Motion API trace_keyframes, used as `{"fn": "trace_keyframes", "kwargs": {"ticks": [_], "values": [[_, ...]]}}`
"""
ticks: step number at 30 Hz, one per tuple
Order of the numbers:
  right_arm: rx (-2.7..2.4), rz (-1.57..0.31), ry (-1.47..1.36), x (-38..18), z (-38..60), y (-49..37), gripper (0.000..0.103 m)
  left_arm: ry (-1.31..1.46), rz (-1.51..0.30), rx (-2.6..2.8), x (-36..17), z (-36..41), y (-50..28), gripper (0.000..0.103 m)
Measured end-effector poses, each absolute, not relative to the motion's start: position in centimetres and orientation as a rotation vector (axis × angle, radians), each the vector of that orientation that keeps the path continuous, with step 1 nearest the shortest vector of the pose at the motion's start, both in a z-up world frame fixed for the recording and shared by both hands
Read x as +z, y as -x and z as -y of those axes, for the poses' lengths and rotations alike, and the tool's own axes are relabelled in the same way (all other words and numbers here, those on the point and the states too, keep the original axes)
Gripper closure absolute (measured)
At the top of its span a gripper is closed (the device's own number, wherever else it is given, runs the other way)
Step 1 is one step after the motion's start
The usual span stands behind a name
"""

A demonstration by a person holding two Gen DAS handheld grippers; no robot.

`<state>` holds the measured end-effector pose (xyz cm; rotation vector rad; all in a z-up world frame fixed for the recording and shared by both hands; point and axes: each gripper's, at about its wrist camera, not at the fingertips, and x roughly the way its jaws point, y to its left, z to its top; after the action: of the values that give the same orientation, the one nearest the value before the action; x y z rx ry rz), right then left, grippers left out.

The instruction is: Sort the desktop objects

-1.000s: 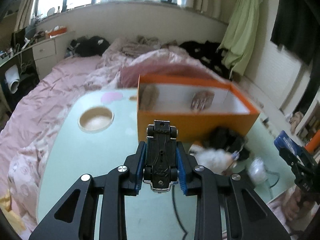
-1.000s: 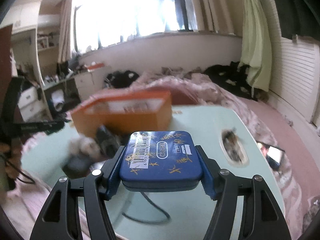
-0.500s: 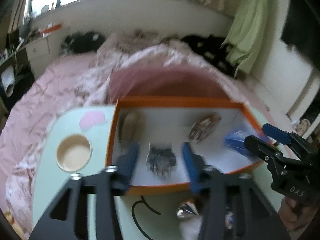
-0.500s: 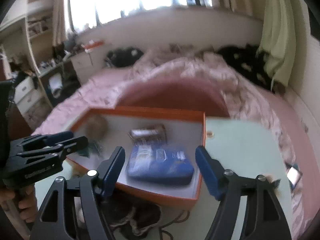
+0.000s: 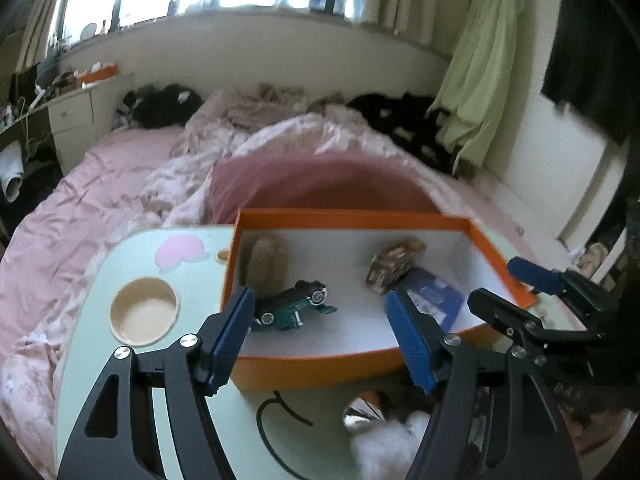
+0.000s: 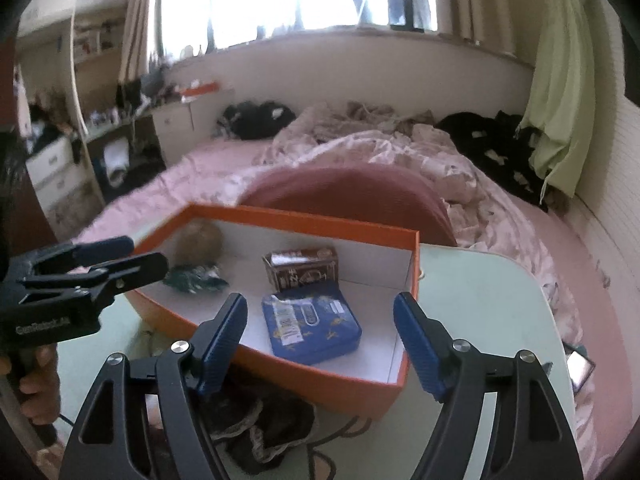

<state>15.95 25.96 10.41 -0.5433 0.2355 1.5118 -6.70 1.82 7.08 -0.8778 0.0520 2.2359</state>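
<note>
An orange box [image 5: 360,364] with a white inside stands on the pale green table [image 5: 100,360]. In it lie a green toy car [image 5: 292,308] on its side, a blue tin [image 6: 310,328], a brown packet [image 6: 304,268] and a brown furry thing [image 5: 266,260]. My left gripper [image 5: 324,340] is open and empty above the box's near wall, the car just beyond it. My right gripper [image 6: 320,344] is open and empty above the blue tin; it also shows at the right of the left wrist view [image 5: 520,292].
A round cup recess [image 5: 144,314] and a pink cloud mark [image 5: 182,250] lie left of the box. A black cable [image 5: 276,420], white fluff [image 5: 384,448] and dark cloth [image 6: 260,424] lie in front of it. A phone [image 6: 578,368] lies at the right. A pink bed is behind.
Both grippers rose over the box and opened. The toy car dropped from my left gripper into the box, and the blue tin from my right gripper.
</note>
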Motion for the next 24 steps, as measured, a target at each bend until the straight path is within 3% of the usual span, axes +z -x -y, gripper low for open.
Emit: {"fn": "trace_keyframes", "kwargs": {"ticks": [5, 11, 18, 21, 24], "values": [[1.59, -0.241, 0.42, 12.6, -21.2, -16.4, 0.013, 0.816, -0.116, 2.198, 9.1, 0.3, 3.8, 0.031], [1.581, -0.162, 0.553, 9.0, -15.6, -16.0, 0.012, 0.826, -0.302, 2.153, 7.0, 2.8, -0.9, 0.03], [1.603, -0.19, 0.712, 2.8, -12.7, -16.7, 0.012, 0.977, -0.386, 2.042, 1.8, 2.6, -2.5, 0.03], [1.589, -0.187, 0.659, 2.2, -12.9, -17.5, 0.001, 0.974, -0.327, 2.048, 1.3, 2.7, -2.3, 0.019], [1.595, -0.17, 0.647, 2.0, -13.1, -17.8, 0.0, 0.976, -0.332, 2.048, 1.0, 2.8, -2.2, 0.0]]}}
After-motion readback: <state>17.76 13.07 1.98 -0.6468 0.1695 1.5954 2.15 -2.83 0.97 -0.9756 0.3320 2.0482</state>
